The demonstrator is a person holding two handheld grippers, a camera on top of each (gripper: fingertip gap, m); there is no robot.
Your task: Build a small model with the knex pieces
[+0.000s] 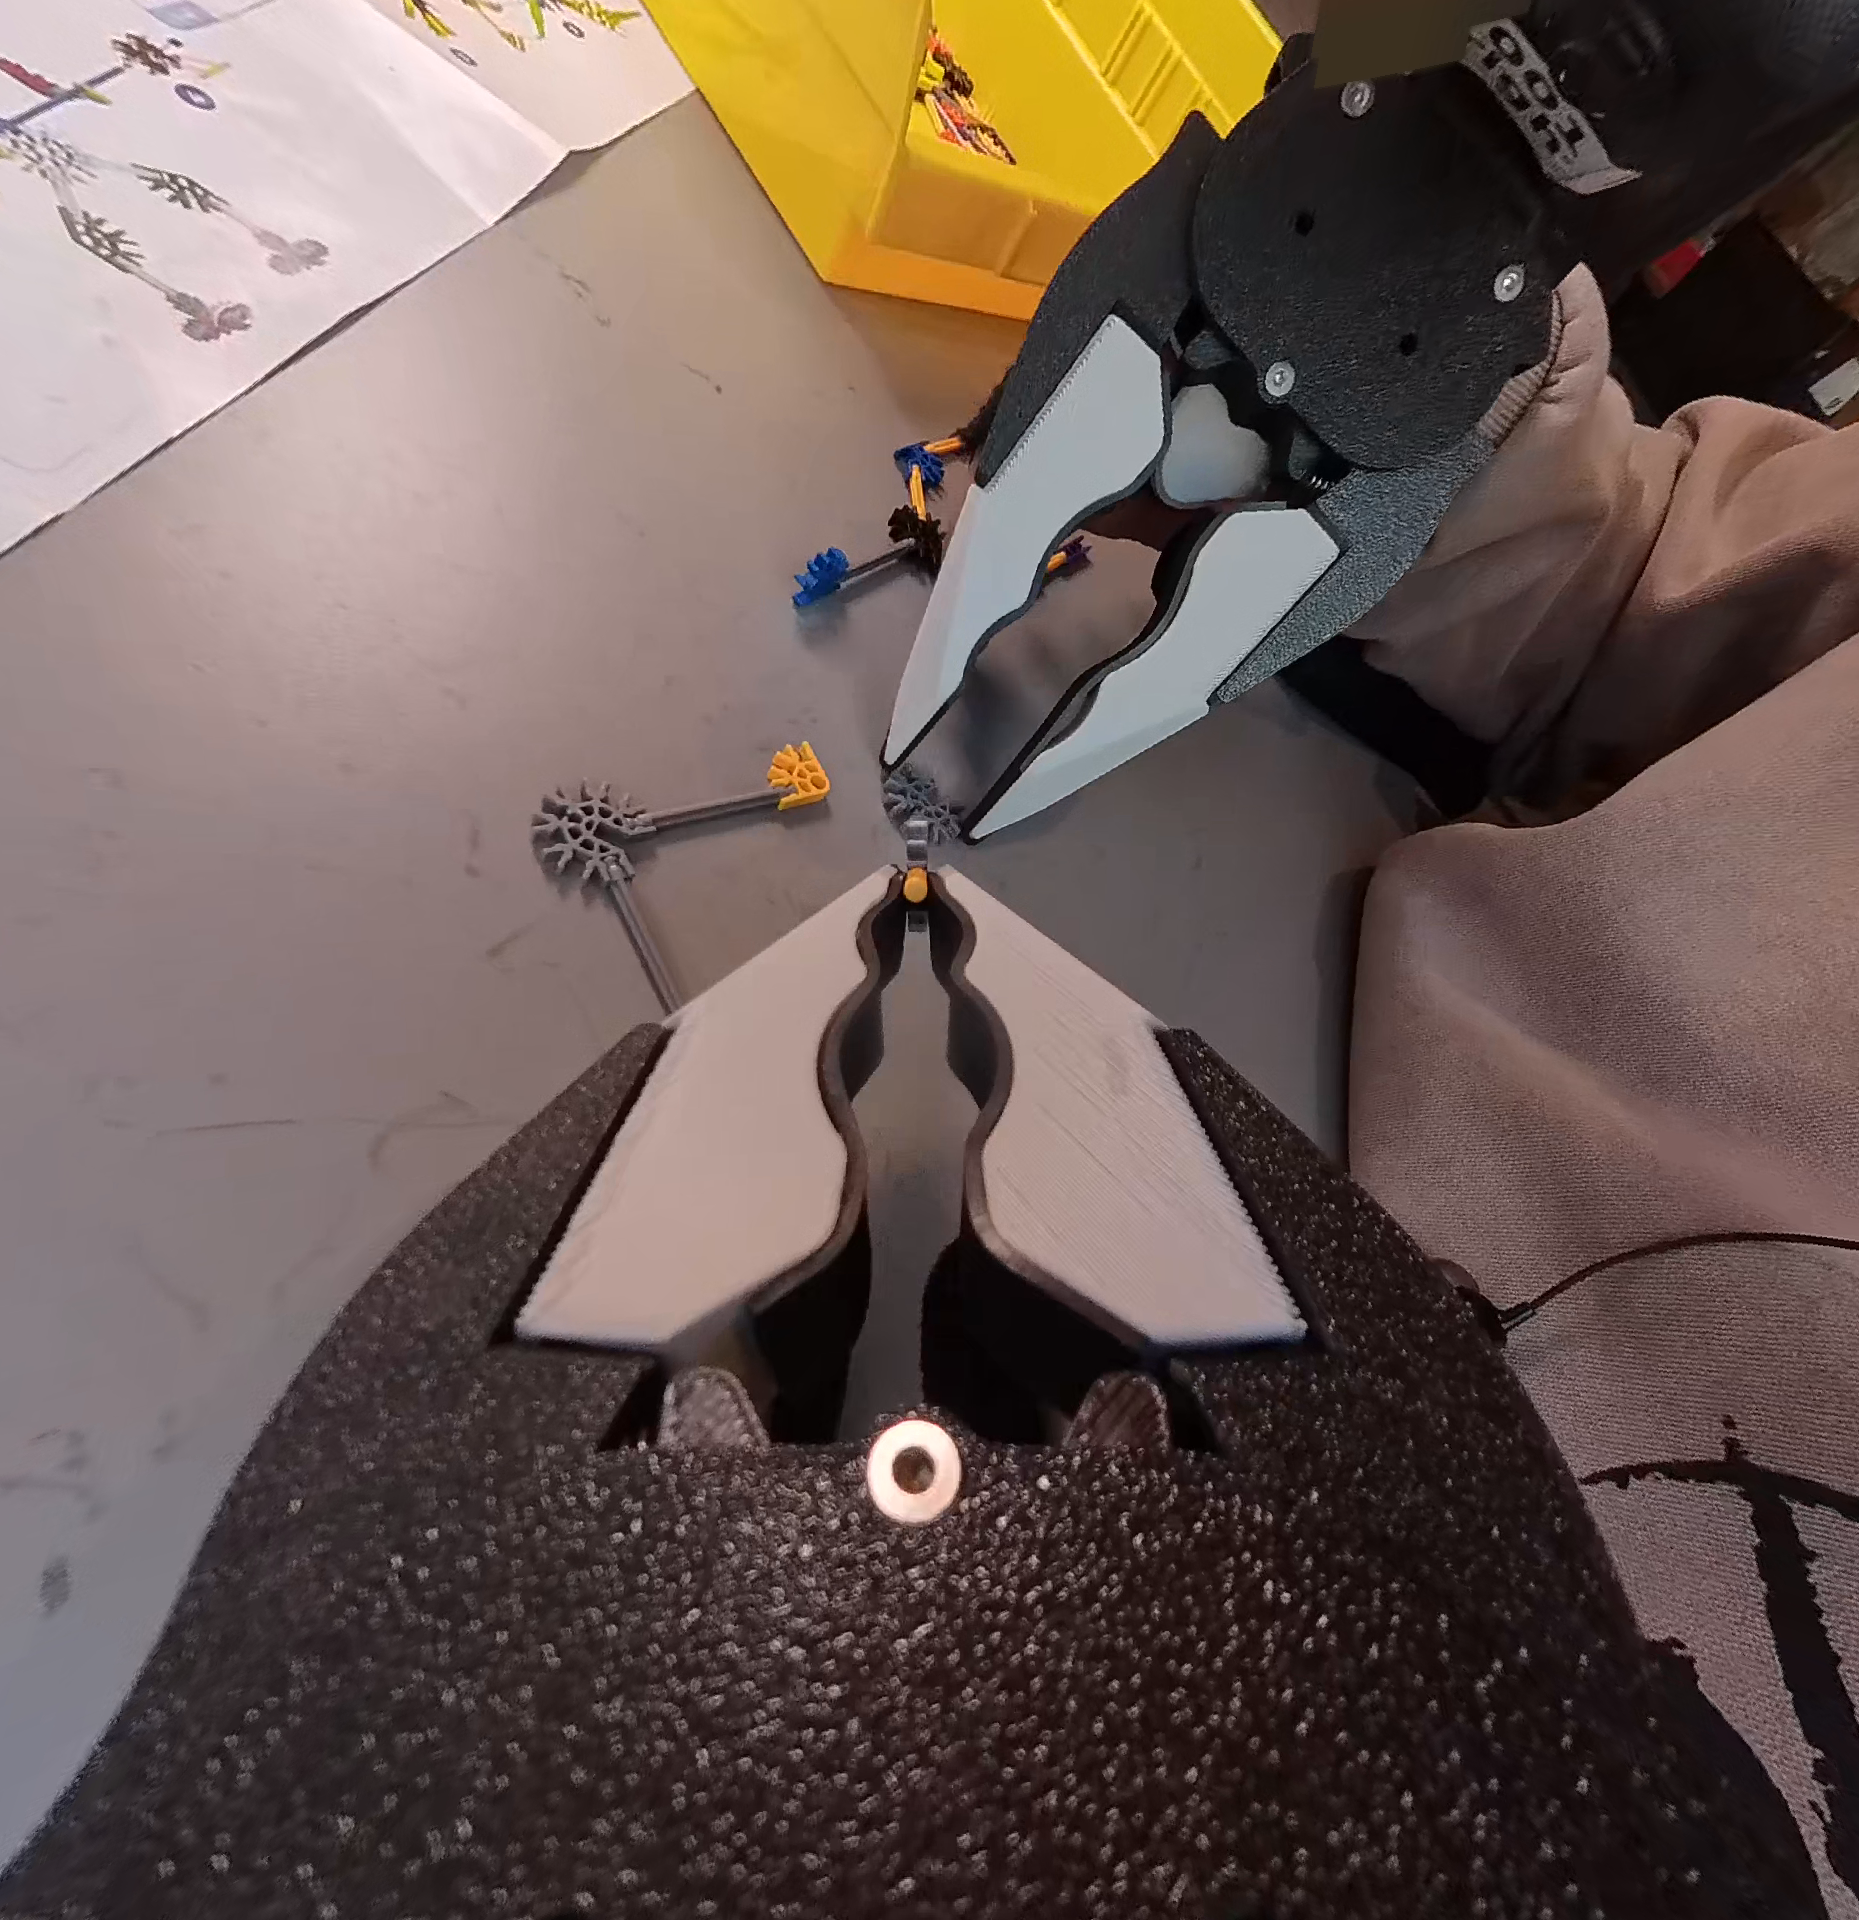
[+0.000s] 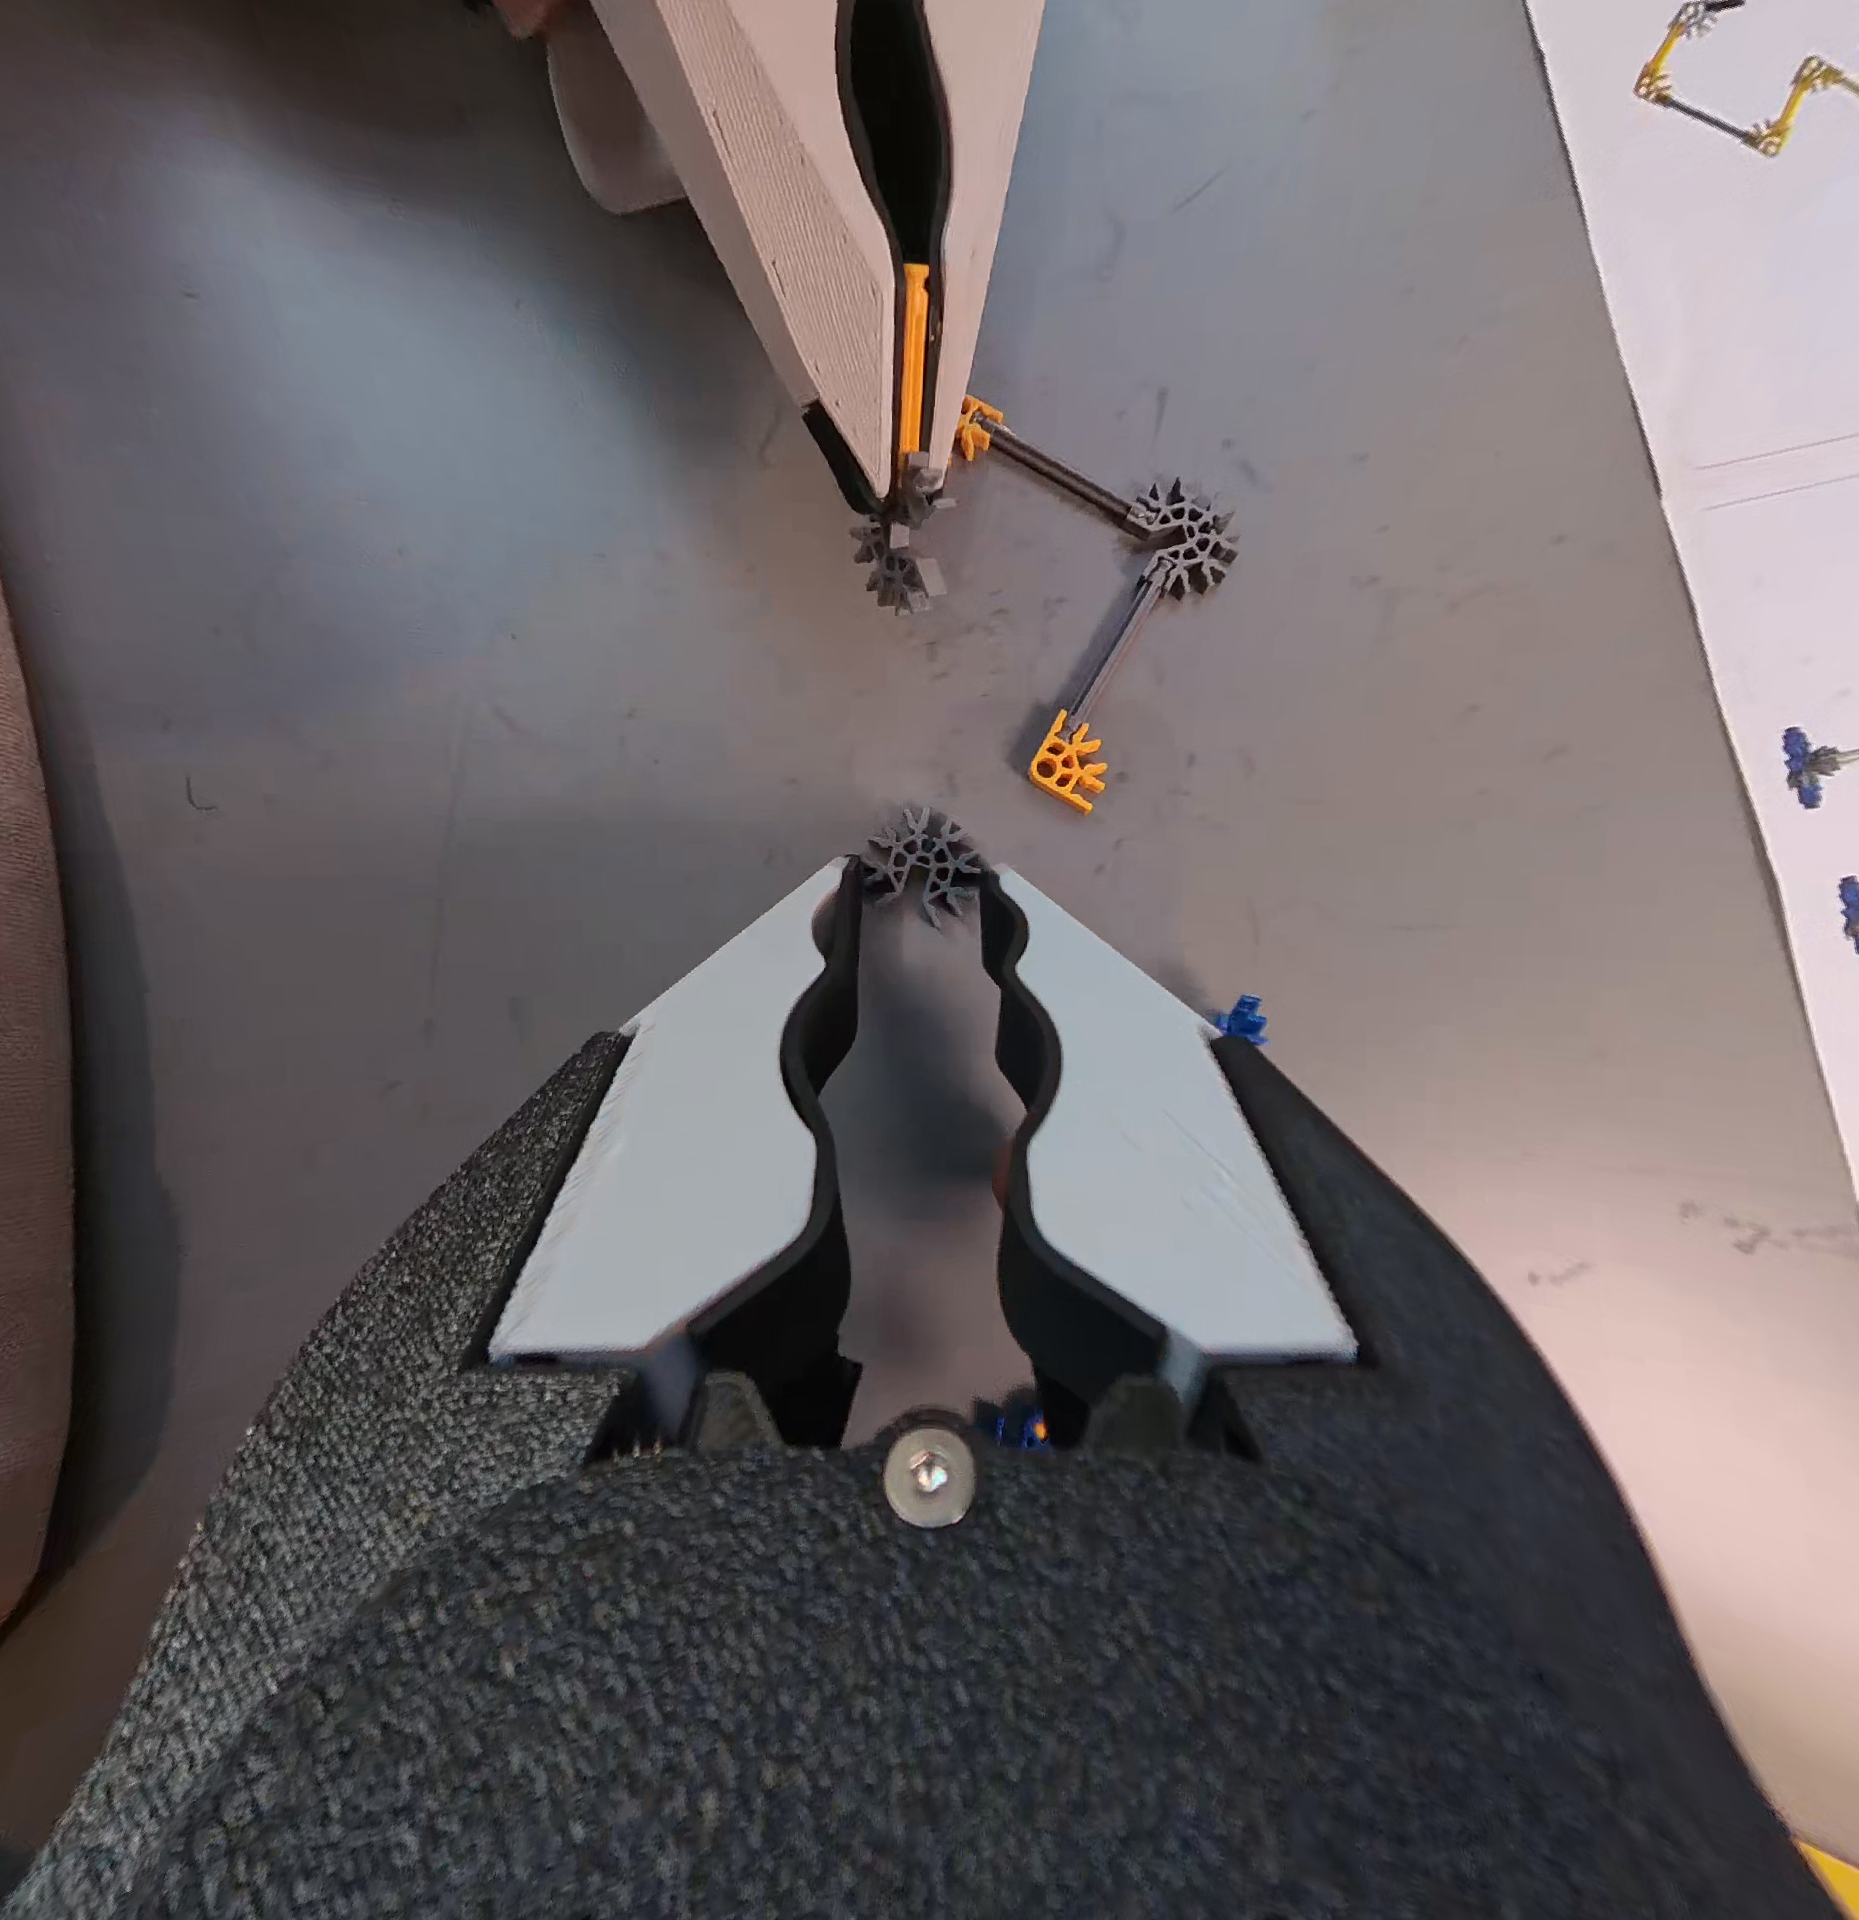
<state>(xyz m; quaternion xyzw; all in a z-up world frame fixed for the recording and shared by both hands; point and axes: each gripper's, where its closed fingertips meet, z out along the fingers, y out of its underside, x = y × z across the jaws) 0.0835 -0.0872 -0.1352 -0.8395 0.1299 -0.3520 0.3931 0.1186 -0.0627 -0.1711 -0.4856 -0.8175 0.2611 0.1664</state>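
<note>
My left gripper is shut on an orange rod that carries a small grey connector at its front end. The rod's tip is close to the grey table. My right gripper is shut on a grey snowflake connector, held between its fingertips. In the left wrist view the right gripper points towards my left one, tips nearly facing. In the right wrist view the left gripper stands a short way ahead, apart from the snowflake connector.
A loose assembly lies beside the grippers: a grey snowflake hub with two grey rods ending in yellow connectors. A blue and black assembly, a yellow bin, an instruction sheet and a person's sleeve are nearby. Across from one pair of fingers to the other is roughly 6 cm. The grey snowflake hub lies around 6 cm away from my left fingertips. The right camera catches it too, in the right wrist view.
</note>
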